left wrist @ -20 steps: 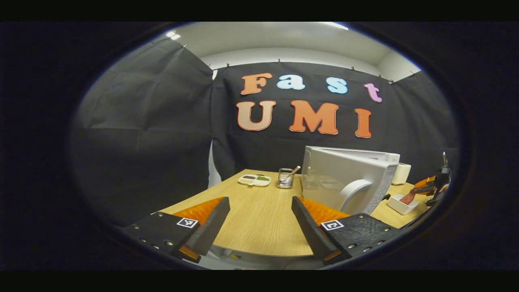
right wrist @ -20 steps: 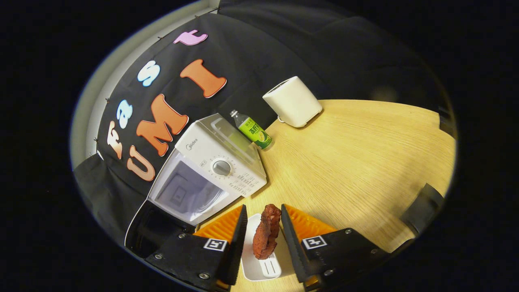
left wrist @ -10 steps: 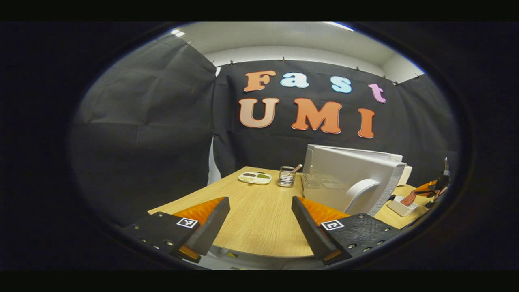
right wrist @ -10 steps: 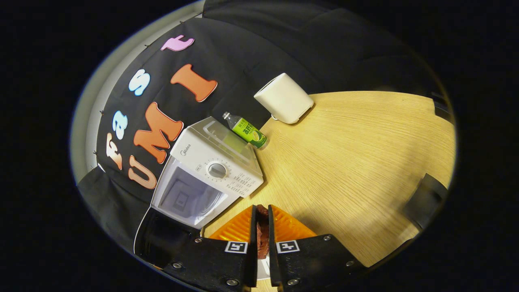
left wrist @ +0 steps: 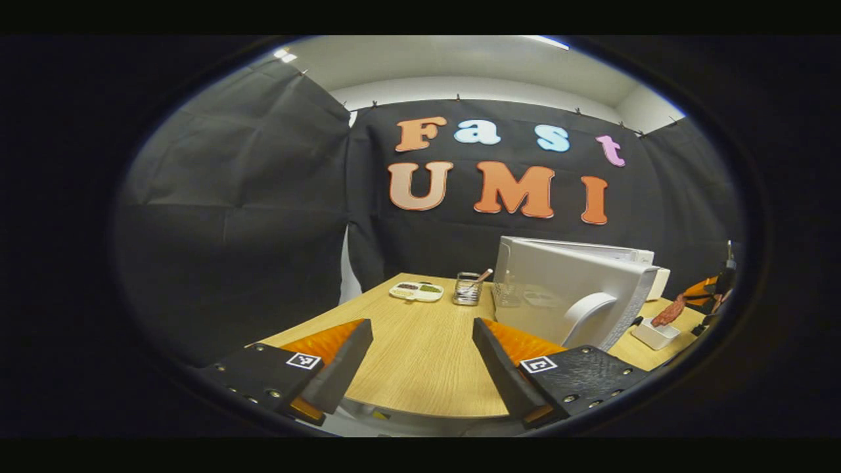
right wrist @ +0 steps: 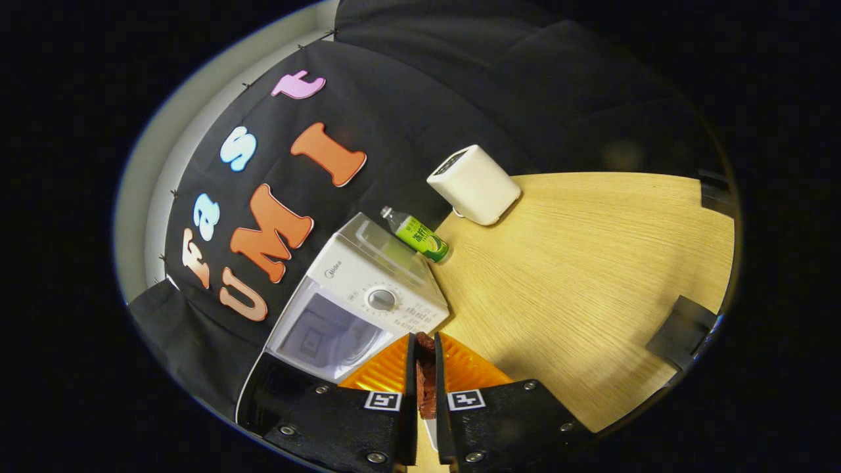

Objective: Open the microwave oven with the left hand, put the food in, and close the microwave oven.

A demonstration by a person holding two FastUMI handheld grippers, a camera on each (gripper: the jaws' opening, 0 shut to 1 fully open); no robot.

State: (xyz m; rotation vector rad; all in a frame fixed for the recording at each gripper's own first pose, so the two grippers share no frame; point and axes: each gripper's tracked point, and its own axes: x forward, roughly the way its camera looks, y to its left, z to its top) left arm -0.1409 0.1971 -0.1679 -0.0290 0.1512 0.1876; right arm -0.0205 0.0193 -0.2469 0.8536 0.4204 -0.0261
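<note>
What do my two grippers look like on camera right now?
Each of the left gripper and the right gripper has two wedge-shaped fingers with ribbed inner faces. Their black bodies carry a small square black-and-white marker on each side, plus round screw heads. No cables or sleeves are visible.

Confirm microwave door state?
Open. The microwave shows its bare cavity in the right gripper view; its door stands swung out in the left gripper view.
</note>
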